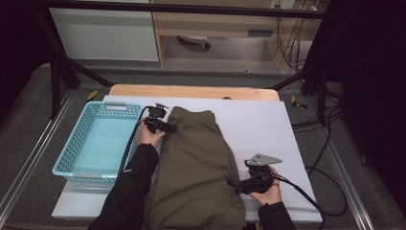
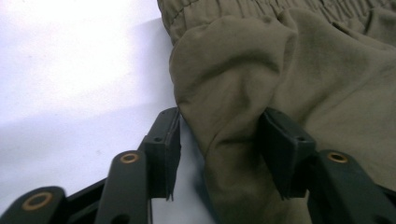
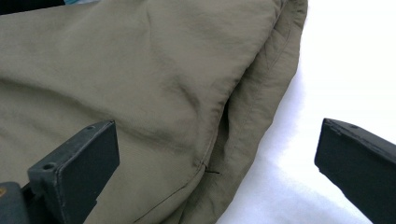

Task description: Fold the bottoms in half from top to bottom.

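Olive-green trousers [image 1: 196, 167] lie folded lengthwise down the middle of a white-covered table [image 1: 268, 129], waistband at the far end, with an empty turquoise basket [image 1: 81, 139] just beside them on the person's left. The left gripper [image 1: 167, 127] sits at the garment's far left corner, near the elastic waistband [image 2: 280, 9]; its jaws stand about half apart with a raised ridge of cloth between them, one pad touching the fold and the other at its edge, though a firm pinch is not yet evident. The right gripper [image 1: 234, 184] rests at the right-hand edge lower down, jaws wide apart and holding nothing, straddling the doubled hem where cloth meets table. The fabric looks thin, light and limp (it creases and bunches readily, as the left gripper view shows), so it should sag and unfold if lifted from one spot. The smooth weave may slide between hard pads unless several layers are gathered. The best holds appear to be the thicker gathered waistband and the stacked side edge, taken at two separated points at once.
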Action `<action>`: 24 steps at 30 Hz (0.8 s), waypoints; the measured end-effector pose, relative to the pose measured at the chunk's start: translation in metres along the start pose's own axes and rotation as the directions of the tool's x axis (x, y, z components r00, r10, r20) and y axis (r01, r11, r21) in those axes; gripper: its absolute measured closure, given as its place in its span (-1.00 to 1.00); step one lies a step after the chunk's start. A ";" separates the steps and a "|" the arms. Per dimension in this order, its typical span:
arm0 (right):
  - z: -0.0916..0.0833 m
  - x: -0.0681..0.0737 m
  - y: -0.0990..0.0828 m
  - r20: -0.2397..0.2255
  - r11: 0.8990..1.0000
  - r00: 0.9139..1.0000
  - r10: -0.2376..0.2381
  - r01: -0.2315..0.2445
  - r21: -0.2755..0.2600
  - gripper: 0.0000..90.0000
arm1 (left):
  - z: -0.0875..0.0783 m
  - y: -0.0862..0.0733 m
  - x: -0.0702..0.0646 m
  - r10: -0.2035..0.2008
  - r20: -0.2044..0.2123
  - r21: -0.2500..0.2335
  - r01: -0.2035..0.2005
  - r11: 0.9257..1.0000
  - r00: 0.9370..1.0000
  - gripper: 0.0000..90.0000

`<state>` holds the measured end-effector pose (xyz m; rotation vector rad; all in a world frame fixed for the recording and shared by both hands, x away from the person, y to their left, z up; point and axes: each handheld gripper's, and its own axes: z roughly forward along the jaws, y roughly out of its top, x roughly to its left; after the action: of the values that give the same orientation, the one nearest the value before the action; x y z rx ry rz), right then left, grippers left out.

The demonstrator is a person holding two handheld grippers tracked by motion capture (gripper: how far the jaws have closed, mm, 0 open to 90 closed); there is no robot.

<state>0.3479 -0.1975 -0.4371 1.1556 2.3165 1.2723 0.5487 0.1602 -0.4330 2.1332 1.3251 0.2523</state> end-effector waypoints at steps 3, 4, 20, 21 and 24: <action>0.000 0.000 0.000 0.000 1.000 1.000 0.001 -0.001 0.000 -0.99 | 0.000 0.000 0.000 0.006 -0.001 -0.005 -0.006 1.000 1.000 0.15; 0.000 0.000 0.000 0.000 1.000 1.000 0.002 -0.002 0.000 -0.99 | 0.000 -0.001 0.000 0.013 0.002 -0.005 -0.013 1.000 1.000 0.19; -0.001 -0.002 0.002 0.014 1.000 1.000 -0.002 0.002 -0.005 -0.99 | 0.001 -0.002 -0.009 0.064 -0.013 0.021 -0.064 0.998 0.998 0.74; -0.001 -0.002 0.002 0.018 1.000 1.000 -0.006 0.006 -0.009 -0.99 | 0.001 -0.002 -0.009 0.064 -0.010 0.022 -0.064 0.998 0.998 0.74; -0.003 -0.002 0.003 0.012 1.000 1.000 -0.004 0.004 -0.016 -0.99 | 0.002 -0.002 -0.009 0.070 -0.011 0.021 -0.070 0.997 0.997 0.74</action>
<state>0.3496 -0.1999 -0.4335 1.1493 2.2953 1.2764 0.5437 0.1522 -0.4340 2.2011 1.2662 0.2817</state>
